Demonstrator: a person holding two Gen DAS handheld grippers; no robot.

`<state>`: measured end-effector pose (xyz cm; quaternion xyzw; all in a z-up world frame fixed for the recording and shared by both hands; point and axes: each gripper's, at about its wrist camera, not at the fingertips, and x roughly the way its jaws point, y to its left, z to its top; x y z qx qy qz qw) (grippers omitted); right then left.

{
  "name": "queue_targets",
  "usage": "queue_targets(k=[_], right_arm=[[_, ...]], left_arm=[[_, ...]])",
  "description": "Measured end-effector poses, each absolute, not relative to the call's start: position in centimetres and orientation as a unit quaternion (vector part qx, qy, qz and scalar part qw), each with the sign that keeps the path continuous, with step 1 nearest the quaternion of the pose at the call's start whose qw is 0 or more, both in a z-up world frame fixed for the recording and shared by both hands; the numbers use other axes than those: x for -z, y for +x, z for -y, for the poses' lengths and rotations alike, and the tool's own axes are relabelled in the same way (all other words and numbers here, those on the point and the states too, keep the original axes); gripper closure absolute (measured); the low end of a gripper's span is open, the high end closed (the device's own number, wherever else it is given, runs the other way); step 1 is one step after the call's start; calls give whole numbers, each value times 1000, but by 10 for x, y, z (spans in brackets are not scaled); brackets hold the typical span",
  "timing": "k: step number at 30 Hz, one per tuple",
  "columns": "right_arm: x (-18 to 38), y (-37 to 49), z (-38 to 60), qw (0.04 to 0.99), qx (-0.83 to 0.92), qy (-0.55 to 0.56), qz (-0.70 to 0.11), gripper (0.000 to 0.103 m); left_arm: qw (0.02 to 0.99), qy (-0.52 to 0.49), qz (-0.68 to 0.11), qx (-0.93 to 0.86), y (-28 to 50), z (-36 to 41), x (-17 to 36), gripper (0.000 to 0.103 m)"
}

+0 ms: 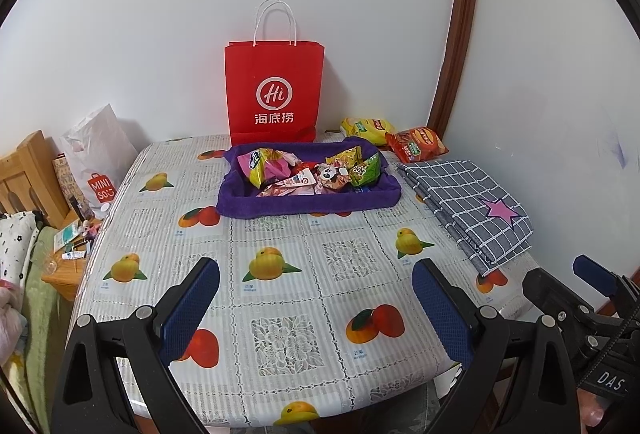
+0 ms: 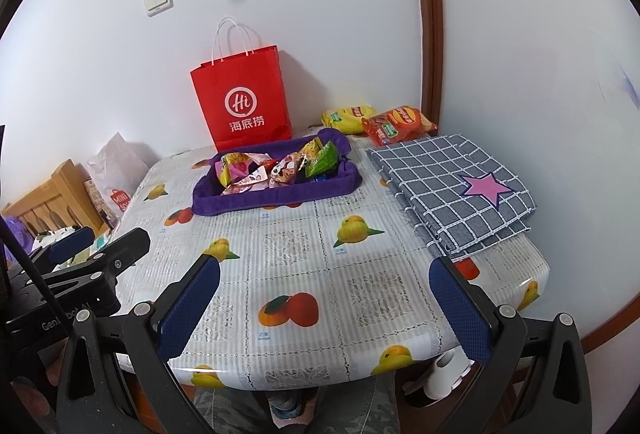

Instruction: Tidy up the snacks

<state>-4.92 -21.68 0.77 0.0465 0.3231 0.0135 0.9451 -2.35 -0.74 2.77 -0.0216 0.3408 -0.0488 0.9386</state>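
From the left wrist view, our left gripper hangs over the near part of the table, its jaws spread wide with nothing between them. The snacks sit well ahead of us: a heap of small packets in the purple tray at the far middle, and two chip bags outside it, a yellow chip bag and a red chip bag, touching each other near the far right corner. A red paper bag stands against the wall just behind the tray, and a folded checked cloth lies to the tray's right. The right gripper shows at the right edge.

From the right wrist view, our right gripper is likewise spread apart and empty above the near edge. The red chip bag lies just beyond the cloth, with the yellow one beside it.

We judge the loose chip bags to be the first job. We should reach with the right side, pass above the cloth without dragging it, and pinch a bag by its sealed edge rather than its puffy middle, gently so that nothing is crushed.
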Motion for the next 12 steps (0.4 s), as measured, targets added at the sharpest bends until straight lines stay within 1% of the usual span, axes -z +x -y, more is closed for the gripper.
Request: queue_targets(k=[12], right_arm=[[-11, -40, 207, 949, -16, 36, -313, 0]], left_arm=[[938, -24, -341, 52, -10, 3, -24, 5]])
